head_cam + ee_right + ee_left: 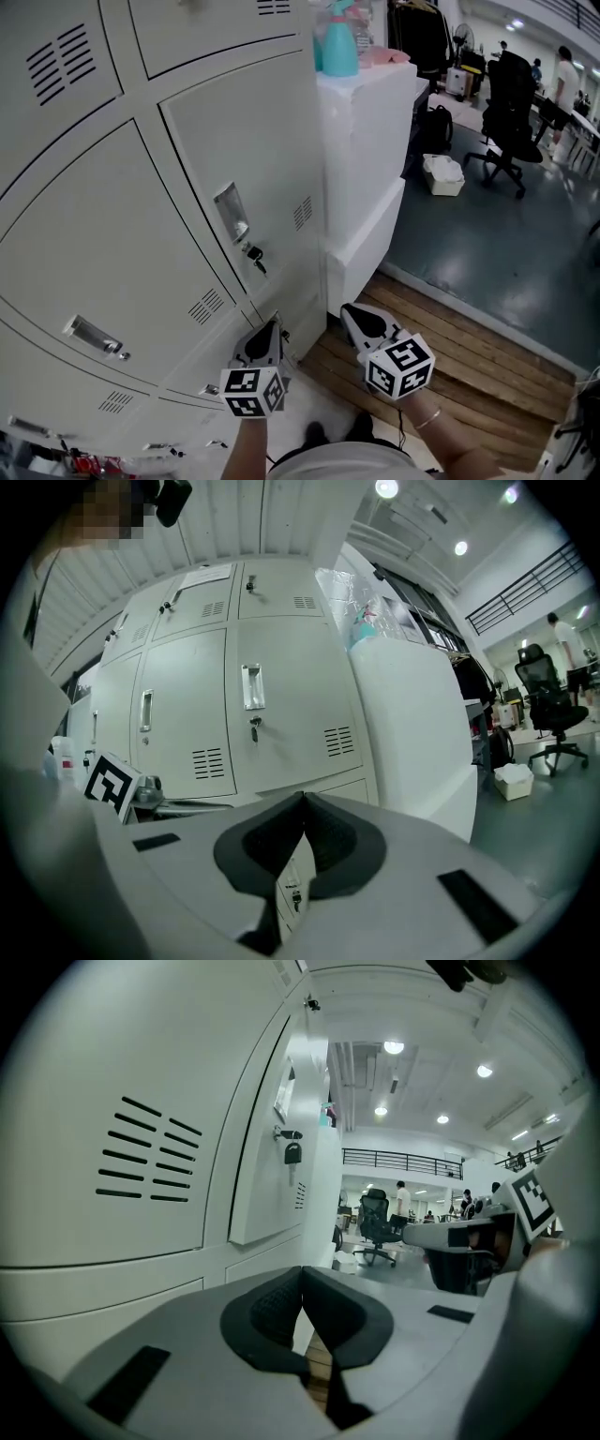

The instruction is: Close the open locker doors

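Pale grey lockers (112, 234) fill the left of the head view. The right-hand door (244, 159) has a metal handle (232, 214) and a key (254, 255) in its lock; from here it looks flush with its frame. In the left gripper view that door (267, 1147) stands slightly proud of the locker face, its key (292, 1152) hanging. My left gripper (273, 324) is low beside the bottom locker row, shut and empty. My right gripper (348, 312) is to its right, over the wooden floor, shut with nothing in it. The right gripper view shows the locker doors (244, 714) from below.
A white cabinet (361, 141) stands right of the lockers, with a teal spray bottle (338, 42) on top. Wooden planks (441, 356) run along its base, then grey floor. A black office chair (506, 103) and a white box (442, 174) stand farther off. People are in the far background.
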`<control>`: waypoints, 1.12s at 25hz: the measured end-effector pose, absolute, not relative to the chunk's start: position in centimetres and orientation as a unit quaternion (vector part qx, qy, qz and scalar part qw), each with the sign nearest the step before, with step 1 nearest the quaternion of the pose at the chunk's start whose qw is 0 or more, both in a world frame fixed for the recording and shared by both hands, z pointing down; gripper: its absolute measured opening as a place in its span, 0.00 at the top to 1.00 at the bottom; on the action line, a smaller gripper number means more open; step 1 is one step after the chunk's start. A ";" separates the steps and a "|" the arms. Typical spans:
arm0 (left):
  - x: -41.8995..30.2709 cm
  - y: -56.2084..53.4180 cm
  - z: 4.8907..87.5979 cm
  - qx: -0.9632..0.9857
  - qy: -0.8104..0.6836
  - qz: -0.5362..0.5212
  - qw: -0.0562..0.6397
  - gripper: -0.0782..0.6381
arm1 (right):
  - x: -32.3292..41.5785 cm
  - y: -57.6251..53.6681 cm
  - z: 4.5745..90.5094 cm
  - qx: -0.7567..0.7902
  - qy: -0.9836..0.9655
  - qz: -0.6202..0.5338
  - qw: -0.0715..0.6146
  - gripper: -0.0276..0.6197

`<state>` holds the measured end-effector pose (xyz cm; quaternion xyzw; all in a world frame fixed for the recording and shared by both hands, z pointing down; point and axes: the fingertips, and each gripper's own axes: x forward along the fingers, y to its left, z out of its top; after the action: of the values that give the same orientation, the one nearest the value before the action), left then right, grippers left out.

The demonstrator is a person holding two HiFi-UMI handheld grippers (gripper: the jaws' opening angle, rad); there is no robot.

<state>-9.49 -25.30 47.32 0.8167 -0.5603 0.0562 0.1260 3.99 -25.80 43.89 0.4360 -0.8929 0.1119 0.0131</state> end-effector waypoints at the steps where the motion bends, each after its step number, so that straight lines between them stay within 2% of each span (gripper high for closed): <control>1: -9.4 -25.3 47.3 0.817 -0.560 0.056 0.125 0.86 | 4.4 -25.7 44.0 0.439 -0.891 0.113 0.015 0.95; 28: -8.5 -25.0 47.0 0.809 -0.573 0.063 0.114 0.86 | 10.1 -24.3 46.0 0.478 -0.870 0.118 0.033 0.95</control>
<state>-8.52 -25.05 47.03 0.8091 -0.5732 0.0626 0.1136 10.10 -24.31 46.02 0.4777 -0.8700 0.1179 0.0330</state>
